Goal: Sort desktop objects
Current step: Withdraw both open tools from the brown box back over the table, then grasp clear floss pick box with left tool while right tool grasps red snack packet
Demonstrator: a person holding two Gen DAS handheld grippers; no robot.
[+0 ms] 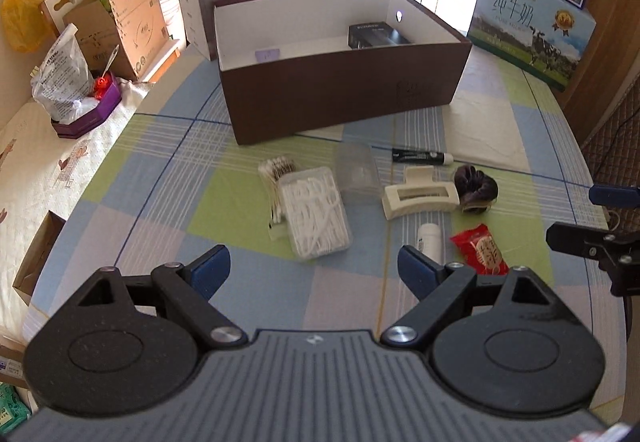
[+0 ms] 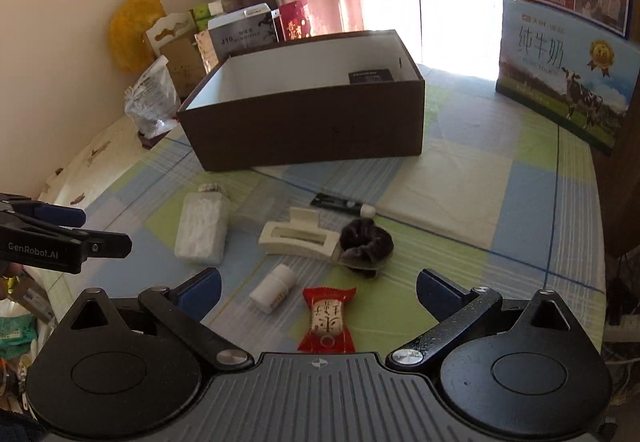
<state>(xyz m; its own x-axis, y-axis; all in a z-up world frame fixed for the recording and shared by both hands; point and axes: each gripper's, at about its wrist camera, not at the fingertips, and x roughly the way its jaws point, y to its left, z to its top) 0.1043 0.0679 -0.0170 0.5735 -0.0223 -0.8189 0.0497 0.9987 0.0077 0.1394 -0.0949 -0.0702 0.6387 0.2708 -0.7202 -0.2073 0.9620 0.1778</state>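
red-wrapped candy (image 2: 328,320) on checked tablecloth (image 2: 460,282), just before right gripper (image 2: 319,288) — jaws wide, empty | white pill bottle (image 2: 274,288) beside it | brown cardboard box (image 2: 304,122) behind | left gripper (image 1: 314,264) — wide, empty

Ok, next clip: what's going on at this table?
A person holds two handheld grippers over a checked tablecloth, sorting small items into a brown box. Both the left gripper and the right gripper have open jaws and hold nothing. One black box already lies inside. Still on the cloth: a floss pick container, cotton swabs, a cream hair claw, a dark scrunchie, a black tube, a white bottle and a red candy, which lies nearest the right gripper.
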